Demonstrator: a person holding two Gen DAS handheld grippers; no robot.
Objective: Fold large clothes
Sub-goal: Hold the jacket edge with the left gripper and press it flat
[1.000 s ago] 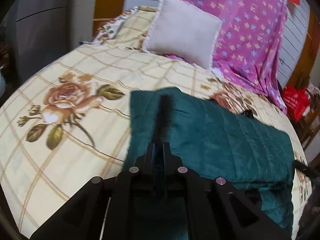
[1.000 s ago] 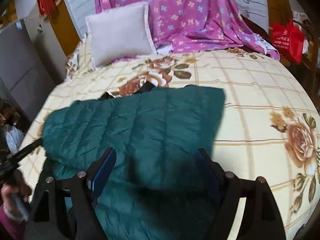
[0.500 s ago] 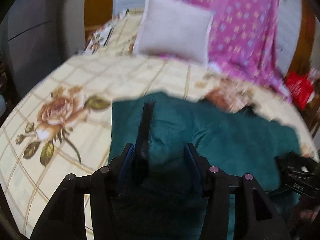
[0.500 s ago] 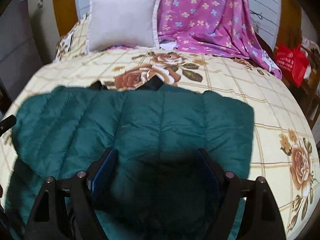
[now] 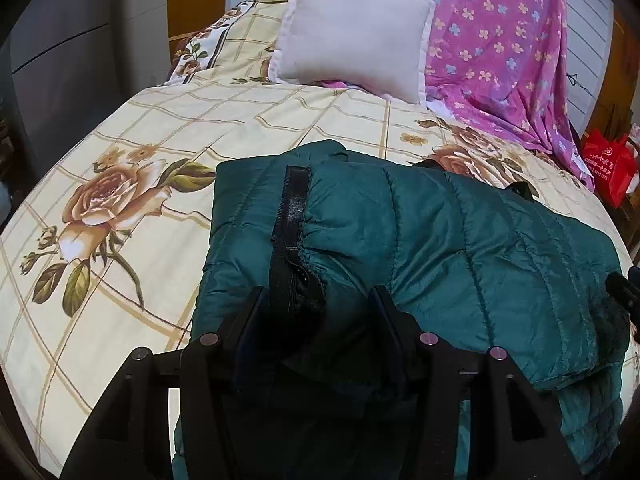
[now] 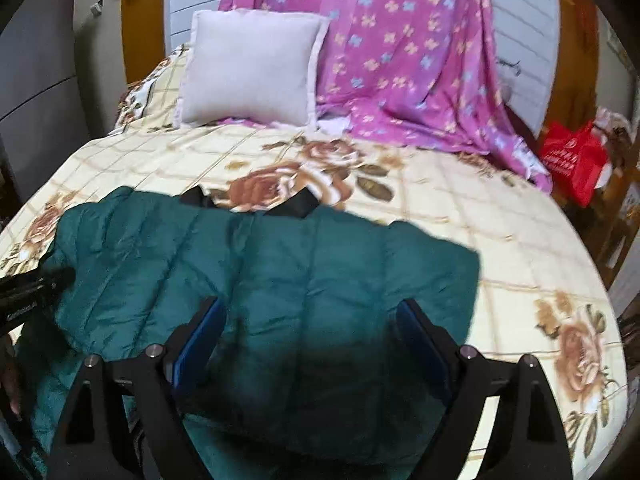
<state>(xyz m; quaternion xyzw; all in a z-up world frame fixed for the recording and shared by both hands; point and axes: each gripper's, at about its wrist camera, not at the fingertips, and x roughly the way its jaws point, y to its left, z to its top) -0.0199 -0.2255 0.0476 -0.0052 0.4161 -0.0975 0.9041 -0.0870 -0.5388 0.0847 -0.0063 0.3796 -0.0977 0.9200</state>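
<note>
Near hem of teal quilted jacket (image 5: pixel 460 240) hidden behind left tongs (image 5: pixel 320 304) and cut off at bottom edge. Right wrist view blurred throughout (quilt seams soft). Print on red bag (image 5: pixel 608 168) too small to read.

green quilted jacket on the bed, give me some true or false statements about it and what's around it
1. The dark green quilted jacket lies on a cream bedspread printed with roses. True.
2. A white square pillow leans at the head of the bed. True.
3. The cloth draped behind the pillow is plain blue. False: it is a pink flowered sheet.
4. The red bag sits on the jacket. False: it is off the bed's far side.
5. A black zipper strip runs along the jacket's edge. True.
</note>
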